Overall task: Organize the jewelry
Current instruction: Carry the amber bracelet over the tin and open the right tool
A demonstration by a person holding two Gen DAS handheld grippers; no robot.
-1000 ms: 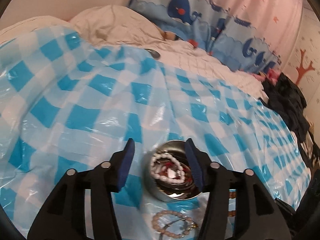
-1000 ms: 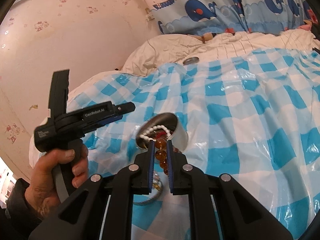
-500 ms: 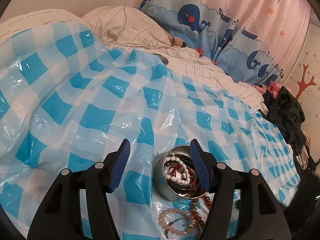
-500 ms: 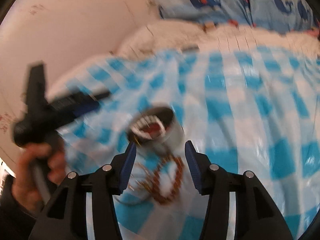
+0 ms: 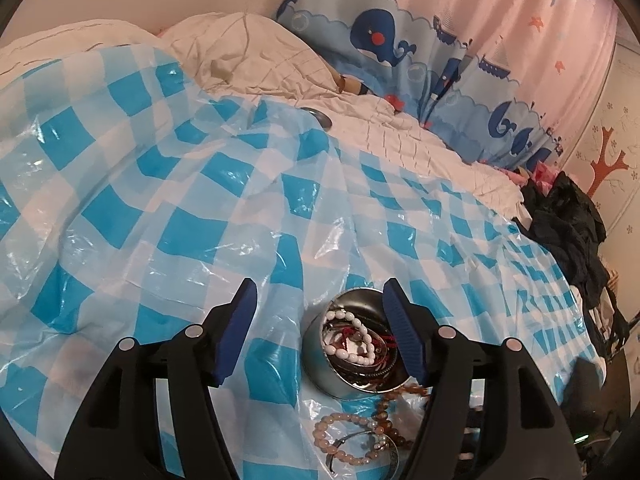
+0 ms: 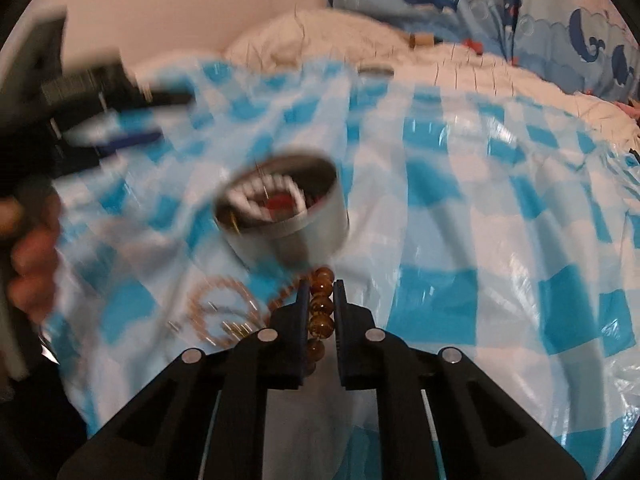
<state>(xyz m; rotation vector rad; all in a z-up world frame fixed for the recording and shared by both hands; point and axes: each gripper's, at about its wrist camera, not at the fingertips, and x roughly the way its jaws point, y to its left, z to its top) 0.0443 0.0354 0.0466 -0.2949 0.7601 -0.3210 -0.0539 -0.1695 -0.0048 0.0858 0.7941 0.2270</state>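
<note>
A round metal tin (image 5: 320, 372) stands on the checked sheet with a white bead bracelet (image 5: 352, 354) and other jewelry inside. My left gripper (image 5: 320, 286) hovers over it, jaws opening; the tin sits low between the fingers, untouched. In front of the tin lie a pink bead bracelet (image 5: 340, 436) and amber beads (image 5: 386, 404). In the right wrist view, my right gripper (image 6: 322, 286) is shut on the amber bead bracelet (image 6: 323, 276) just in front of the tin (image 6: 288, 240). The pink bracelet (image 6: 216, 308) lies to its left, blurred.
A blue-and-white checked plastic sheet (image 5: 180, 220) covers the bed. A white duvet (image 5: 260, 52) and whale curtain (image 5: 380, 40) lie behind, with a small metal lid (image 5: 320, 118) at the sheet's far edge. Dark clothes (image 5: 568, 220) pile at the right. A hand (image 6: 32, 264) holds the left gripper.
My right gripper opened, leaving the amber beads on the sheet before the tin, then sank and shut on them again. The left gripper's jaws spread wider over the tin.
</note>
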